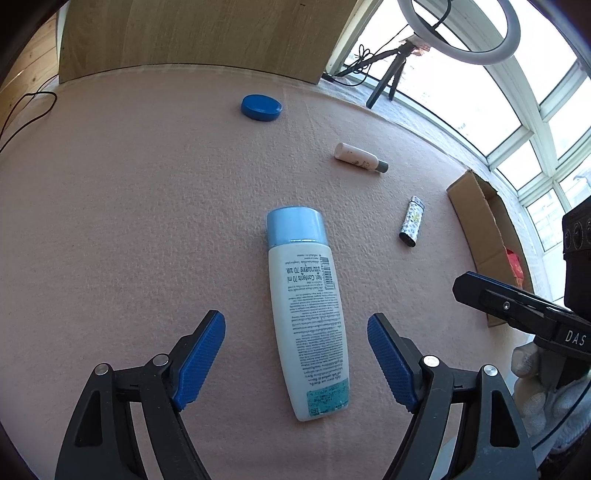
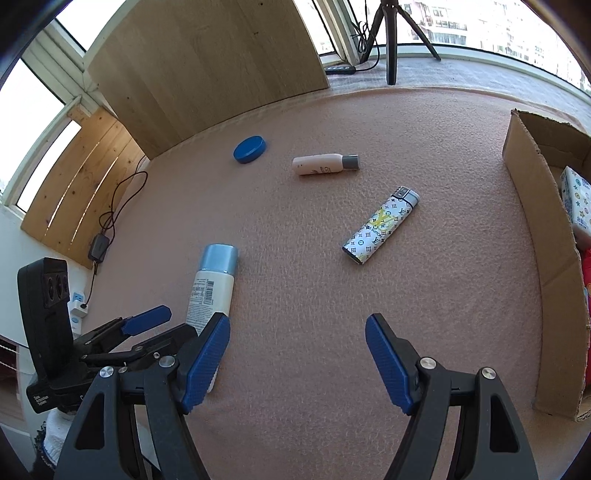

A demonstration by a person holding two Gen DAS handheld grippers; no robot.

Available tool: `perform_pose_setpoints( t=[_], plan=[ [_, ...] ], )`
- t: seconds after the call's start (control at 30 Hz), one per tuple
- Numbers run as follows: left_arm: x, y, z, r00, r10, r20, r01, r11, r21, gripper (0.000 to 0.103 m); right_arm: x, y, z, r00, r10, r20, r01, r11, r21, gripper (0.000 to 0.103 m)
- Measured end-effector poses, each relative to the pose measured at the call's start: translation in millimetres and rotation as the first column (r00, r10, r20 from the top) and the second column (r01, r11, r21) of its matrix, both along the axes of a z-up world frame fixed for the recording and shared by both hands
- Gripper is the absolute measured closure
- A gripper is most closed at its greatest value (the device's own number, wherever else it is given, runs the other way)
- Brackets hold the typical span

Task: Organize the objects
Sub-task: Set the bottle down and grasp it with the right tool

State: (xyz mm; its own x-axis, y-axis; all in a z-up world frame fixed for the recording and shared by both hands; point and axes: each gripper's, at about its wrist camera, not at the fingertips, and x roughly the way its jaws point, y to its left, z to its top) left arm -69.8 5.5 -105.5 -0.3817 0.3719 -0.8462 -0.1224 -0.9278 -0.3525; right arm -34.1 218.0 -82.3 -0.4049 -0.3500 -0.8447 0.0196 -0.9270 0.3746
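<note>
— Bottle position?
— White bottle with a light-blue cap (image 1: pixel 304 314) lies flat on the pink felt mat (image 1: pixel 129 221), lengthwise between the spread blue pads of the left gripper (image 1: pixel 295 354), touching neither pad. Its cap points toward the mat's far edge.
— And the right gripper (image 2: pixel 295 354)?
— Released too, jaws wide apart over bare felt, nothing between them. The bottle is off to its left side.
— What else is out there?
— Blue lid (image 1: pixel 261 107) near the far edge, a small pale bottle with a grey cap (image 1: pixel 360 158), a patterned lighter (image 2: pixel 381 225), each well apart.
— Anything only one camera catches?
— Right wrist view looks into the cardboard box (image 2: pixel 535 236) at the mat's right edge, showing a printed packet (image 2: pixel 577 199) inside. Left view shows a ring light (image 1: pixel 460 33).
</note>
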Motion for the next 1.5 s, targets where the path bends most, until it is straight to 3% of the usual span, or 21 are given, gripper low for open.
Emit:
perform_pose_setpoints(
  t=[0.13, 0.37, 0.6, 0.77, 0.9, 1.5],
  plan=[
    [-1.2, 1.7, -2.2, 1.0, -0.015, 0.002, 0.015, 1.0, 0.017, 0.021, -8.9, -6.2, -4.6, 1.0, 0.006, 0.024, -0.005, 1.0, -0.019, 0.031],
    [-1.6, 4.5, -4.4, 0.999, -0.037, -0.002, 0.037, 0.999, 0.032, 0.033, -16.6, -23.3, -8.7, 0.999, 0.032, 0.04, -0.031, 0.999, -0.025, 0.031],
    [-0.4, 3.0, -6.4, 0.998, -0.058, 0.004, 0.057, 0.996, 0.067, 0.04, -21.0, -38.2, -16.3, 0.996, 0.04, 0.075, -0.035, 0.998, -0.06, 0.042],
    [0.0, 3.5, -9.2, 0.998, -0.069, 0.01, 0.068, 0.994, 0.081, 0.051, -28.0, -46.1, -20.9, 0.995, 0.045, 0.092, -0.039, 0.997, -0.071, 0.046],
    [-0.5, 1.5, -8.4, 0.997, -0.072, 0.007, 0.071, 0.993, 0.096, 0.054, -32.5, -51.6, -24.8, 0.992, 0.055, 0.11, -0.047, 0.996, -0.078, 0.051],
    [-1.8, 2.9, -25.0, 0.998, -0.052, 0.03, 0.047, 0.988, 0.146, 0.055, -48.5, -75.8, -49.7, 0.97, 0.142, 0.196, -0.115, 0.983, -0.14, 0.054]
  ],
)
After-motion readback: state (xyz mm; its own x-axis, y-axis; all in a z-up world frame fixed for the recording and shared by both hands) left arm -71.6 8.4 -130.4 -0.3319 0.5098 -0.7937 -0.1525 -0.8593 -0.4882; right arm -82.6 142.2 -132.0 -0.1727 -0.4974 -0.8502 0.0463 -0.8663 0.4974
